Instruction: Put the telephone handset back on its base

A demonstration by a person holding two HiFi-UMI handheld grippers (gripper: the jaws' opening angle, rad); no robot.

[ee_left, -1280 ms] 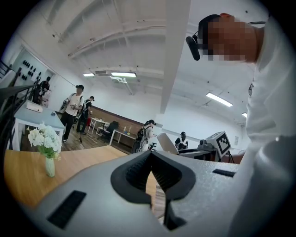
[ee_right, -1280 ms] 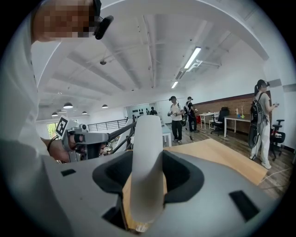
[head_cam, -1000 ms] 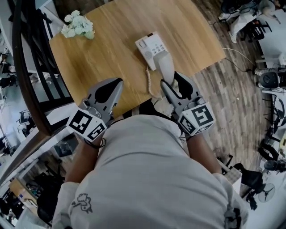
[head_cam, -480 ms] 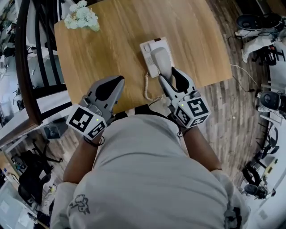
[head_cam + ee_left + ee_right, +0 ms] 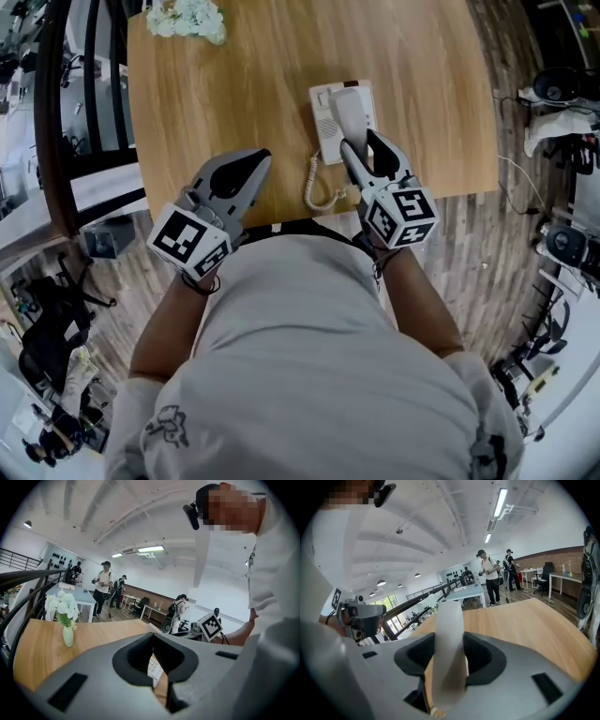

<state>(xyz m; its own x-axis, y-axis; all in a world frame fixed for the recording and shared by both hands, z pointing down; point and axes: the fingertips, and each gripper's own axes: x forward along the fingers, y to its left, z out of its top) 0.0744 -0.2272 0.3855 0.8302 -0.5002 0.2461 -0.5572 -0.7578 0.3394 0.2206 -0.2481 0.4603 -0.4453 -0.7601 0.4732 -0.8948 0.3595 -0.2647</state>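
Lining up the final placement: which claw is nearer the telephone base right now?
Right. The right claw, shut on the handset, sits at the near edge of the base, with the handset over it. The left claw hangs shut and empty off to the base's left, apart from it.

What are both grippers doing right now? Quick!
Left gripper: closed, holding nothing.
Right gripper: closed on the white telephone handset.
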